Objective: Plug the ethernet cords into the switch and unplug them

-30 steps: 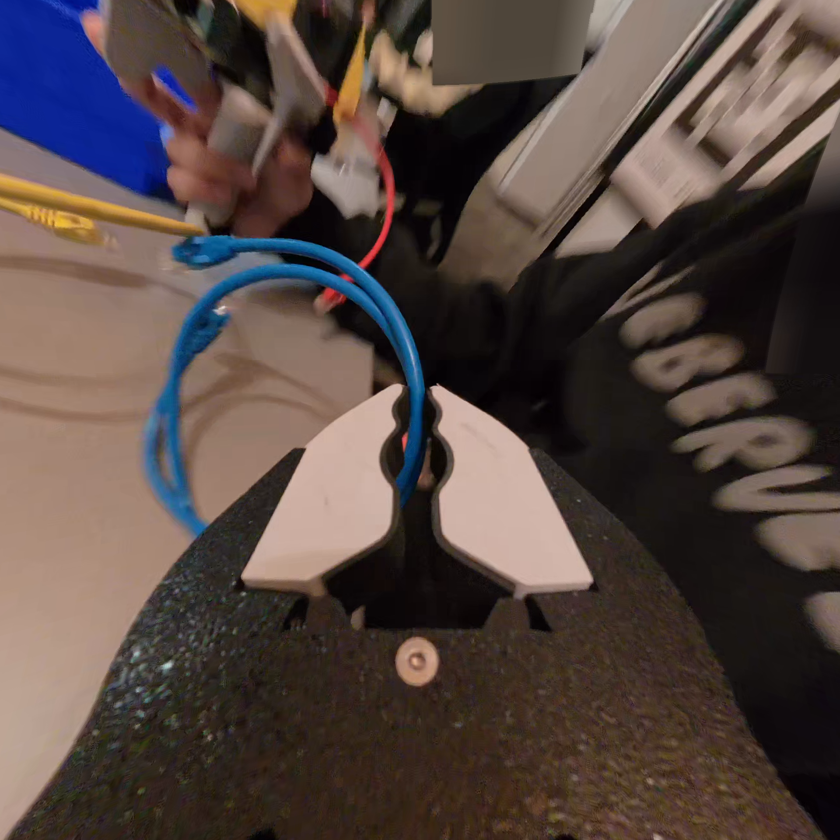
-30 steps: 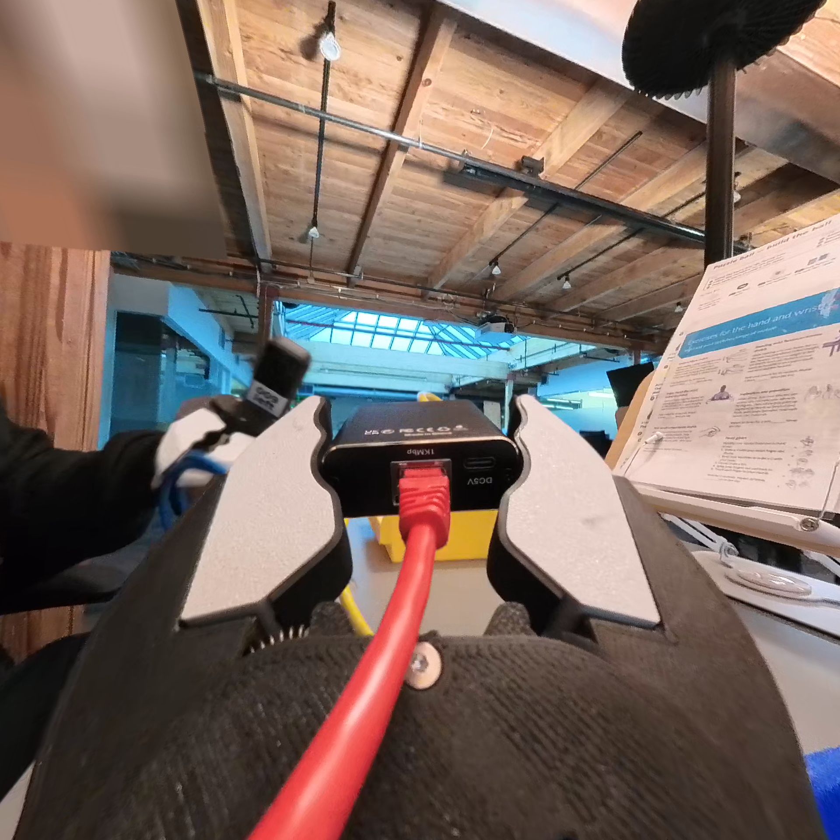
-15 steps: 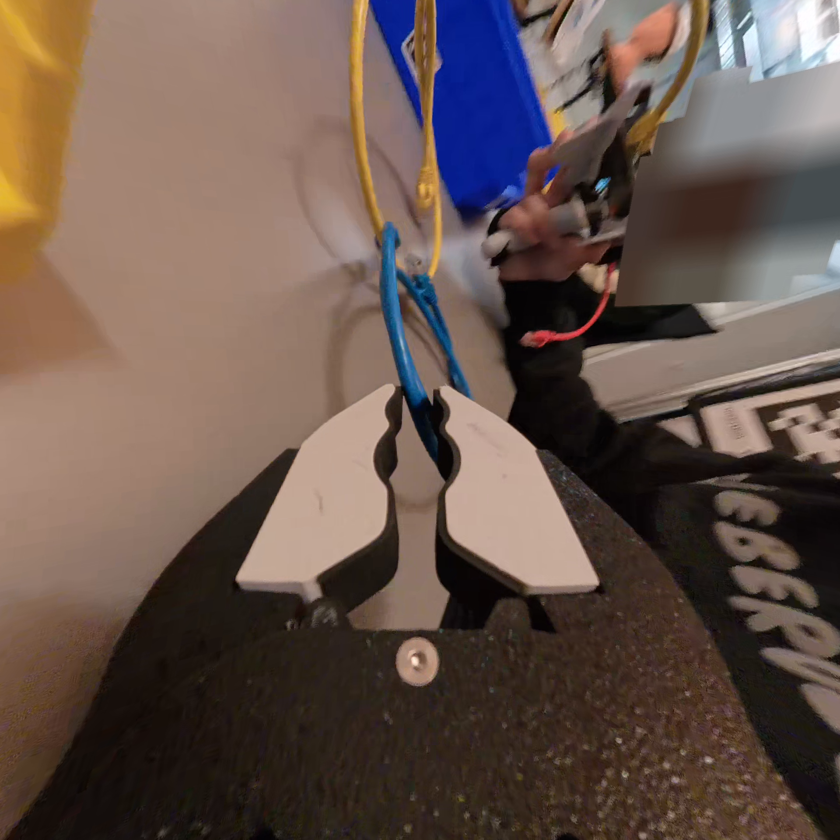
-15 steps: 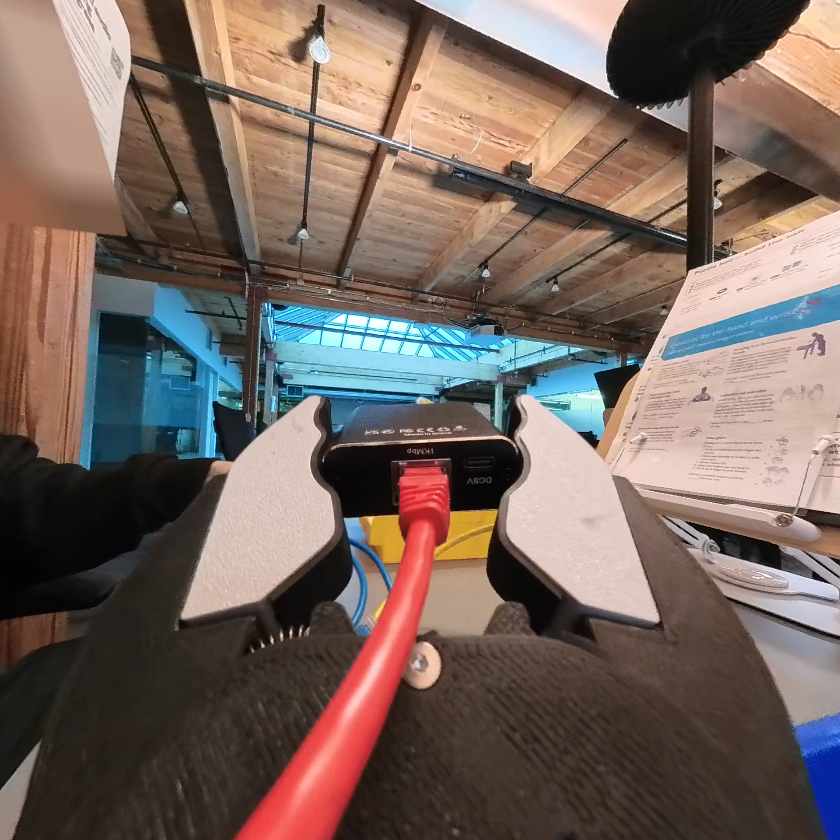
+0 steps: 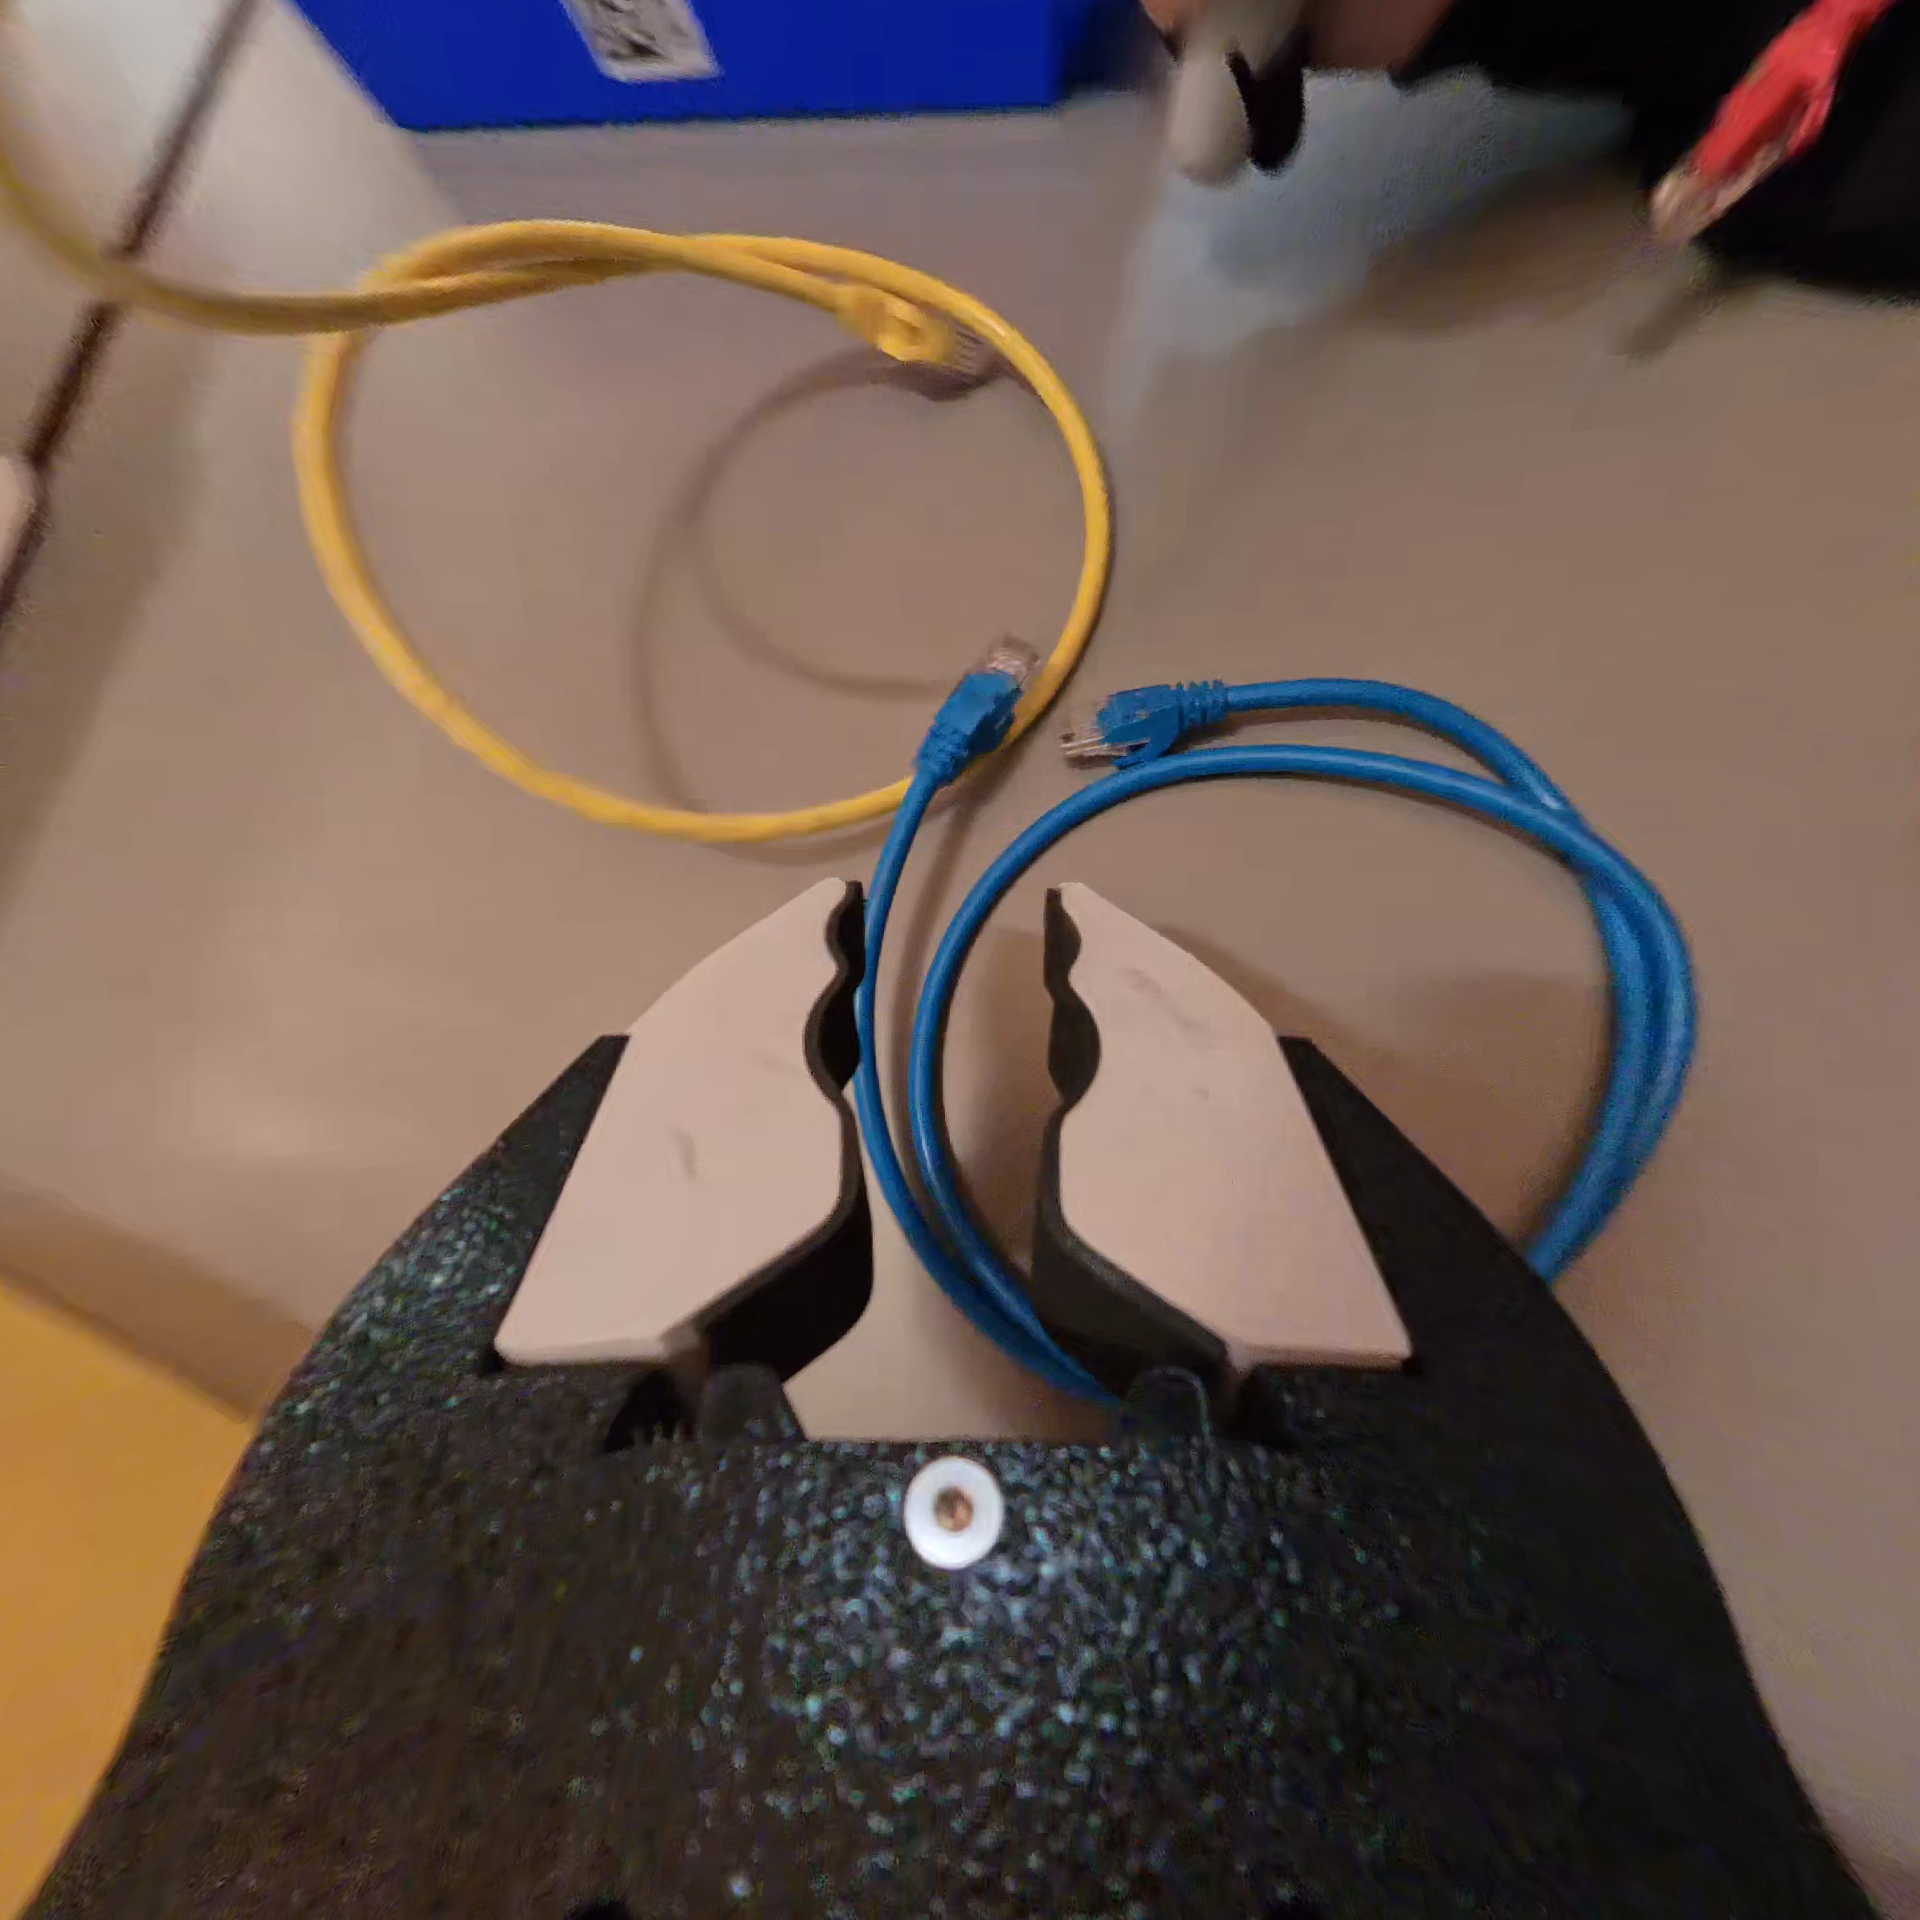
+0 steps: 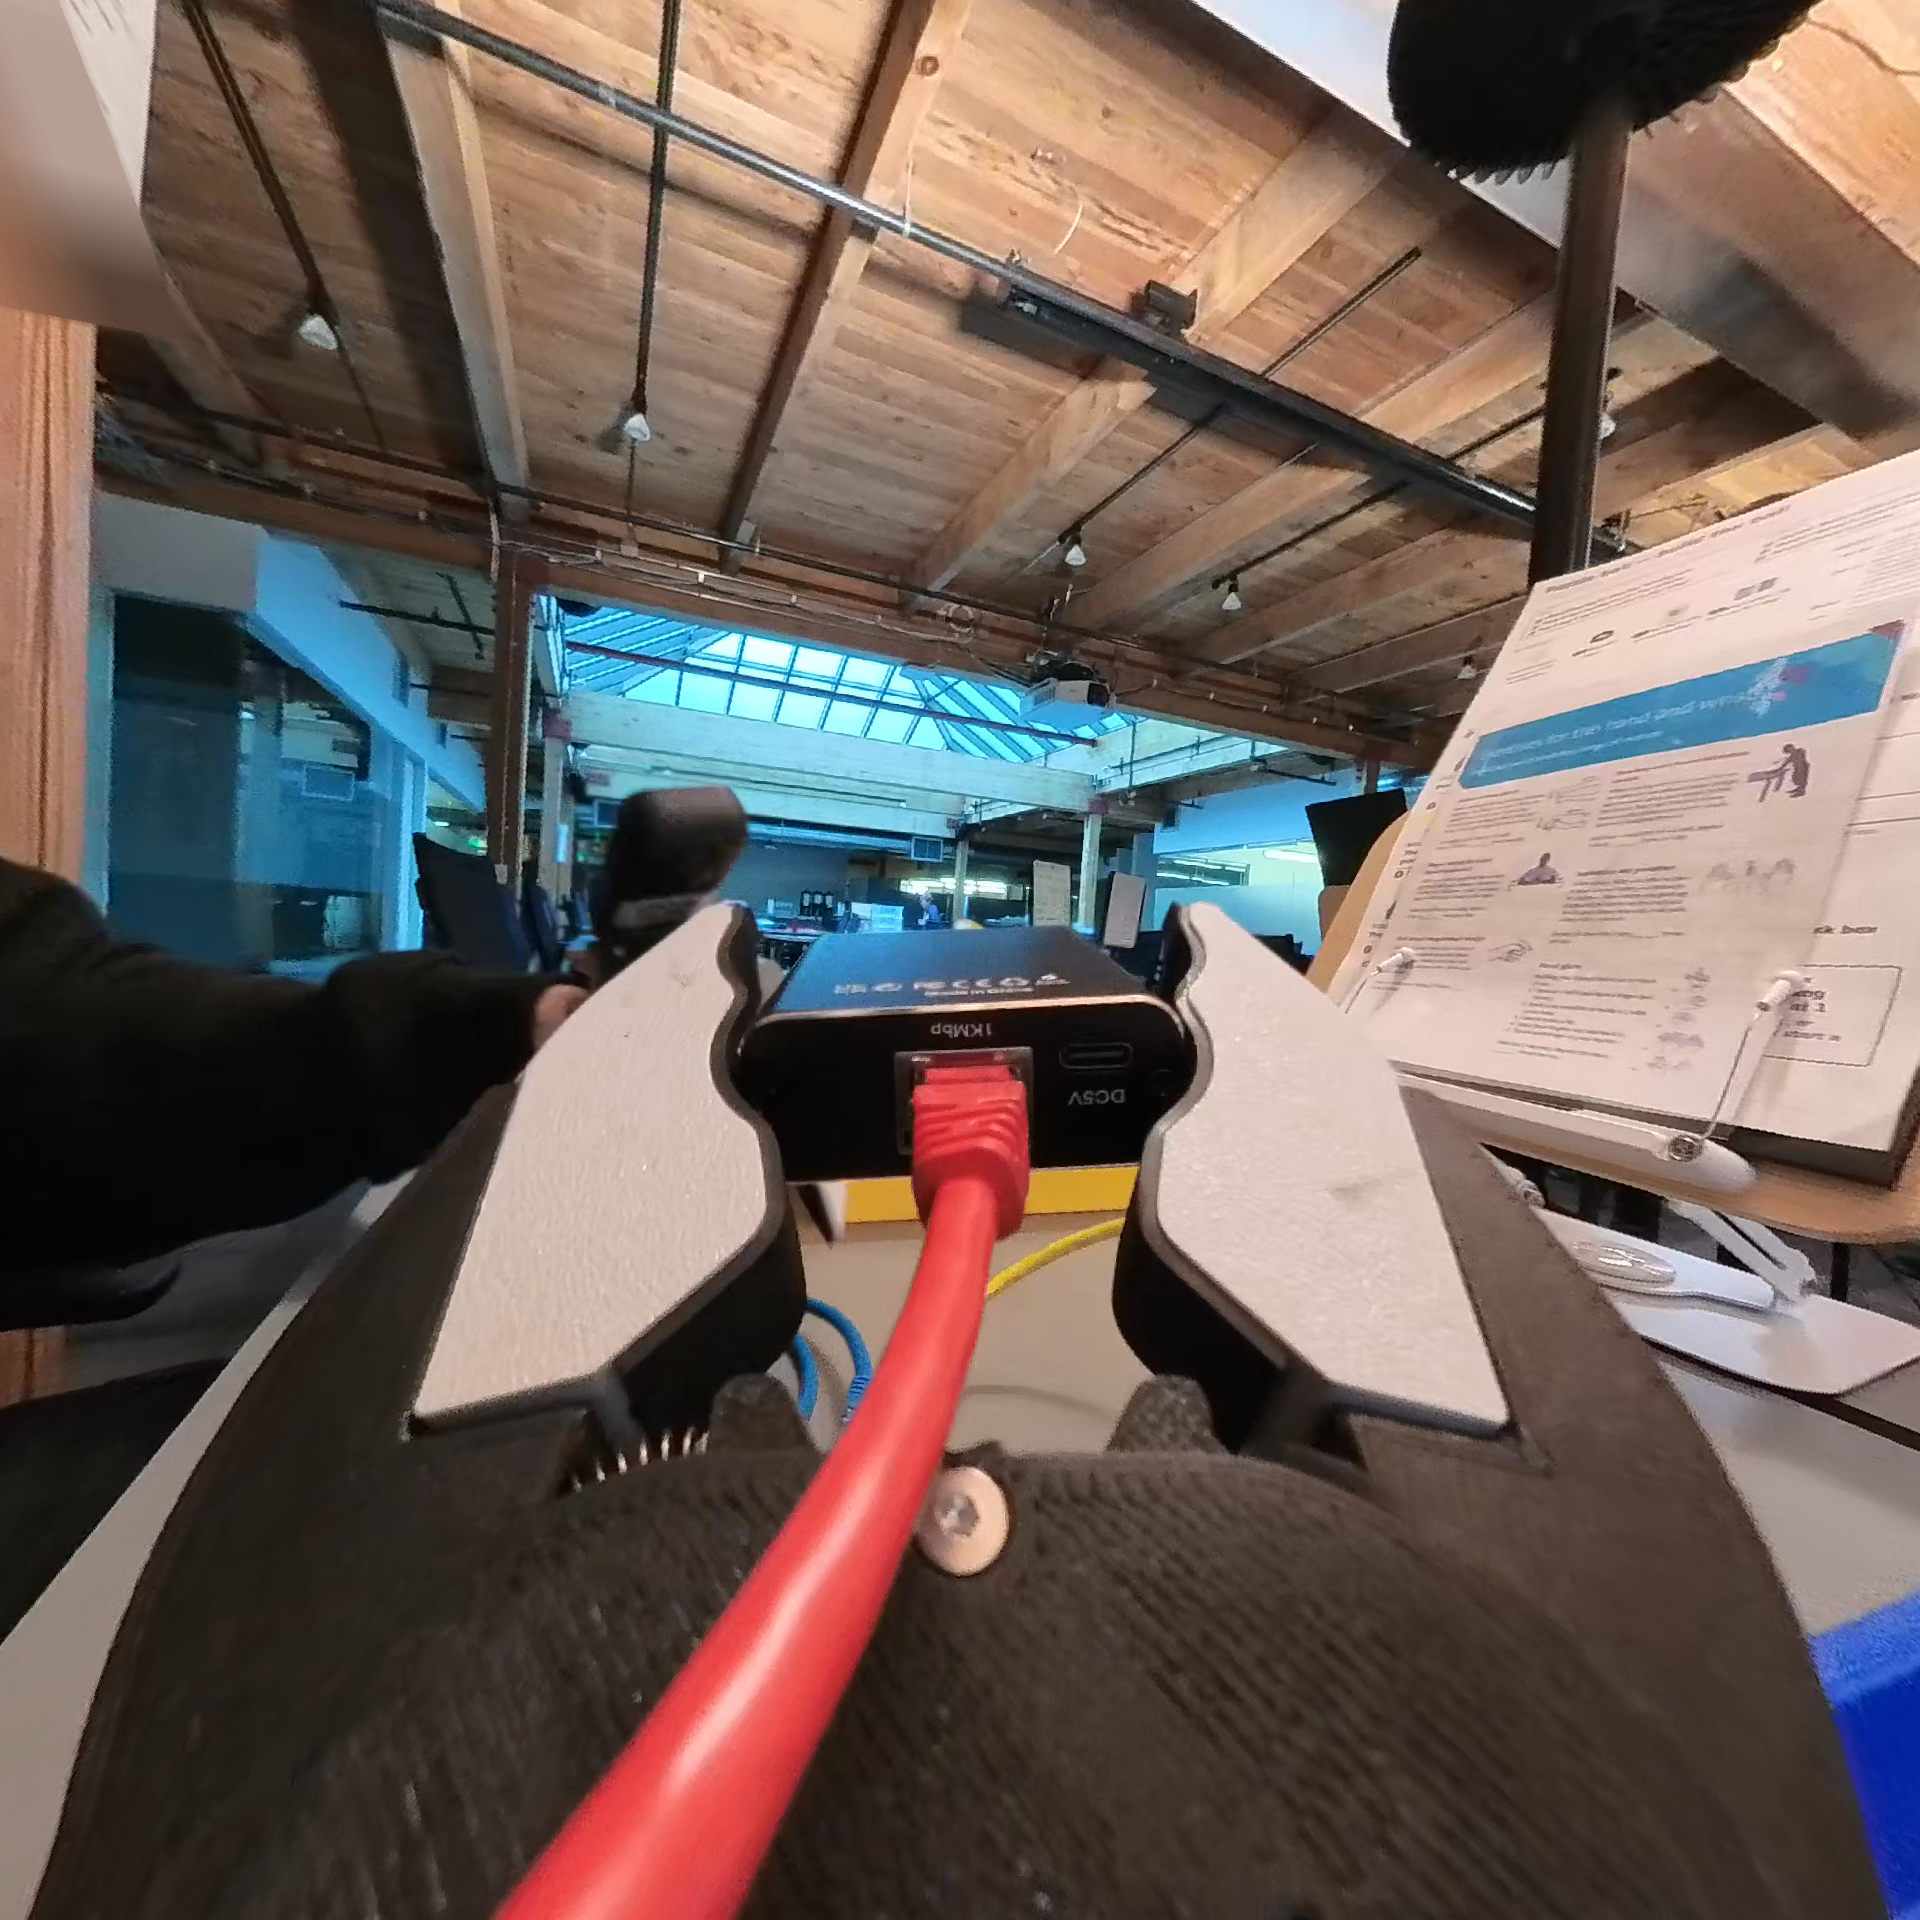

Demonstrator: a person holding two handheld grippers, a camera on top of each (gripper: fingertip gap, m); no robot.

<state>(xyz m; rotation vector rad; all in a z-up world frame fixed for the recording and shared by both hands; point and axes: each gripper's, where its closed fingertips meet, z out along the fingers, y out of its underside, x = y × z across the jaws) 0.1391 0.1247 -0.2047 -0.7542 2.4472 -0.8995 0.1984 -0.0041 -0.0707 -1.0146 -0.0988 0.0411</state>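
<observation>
My left gripper (image 5: 951,899) is open and points down at the grey table (image 5: 1351,468). The blue ethernet cord (image 5: 1455,774) lies coiled on the table; two of its strands run loose between the jaws, and both plugs lie just ahead. A yellow cord (image 5: 1081,499) loops beyond it. My right gripper (image 6: 961,920) is shut on the black switch (image 6: 1091,1112) and holds it in the air. A red cord (image 6: 935,1299) is plugged into the switch's port; its free plug (image 5: 1756,135) hangs at the top right of the left wrist view.
A blue bin (image 5: 727,42) stands at the table's far side, a yellow one (image 6: 1070,1195) behind the switch. A paper sheet on a stand (image 6: 1662,883) is at the right. A black sleeve (image 6: 208,1091) reaches in from the left.
My left gripper has swung down over the table and opened, letting go of the blue cord, which now lies on the table. My right gripper still holds the switch.
</observation>
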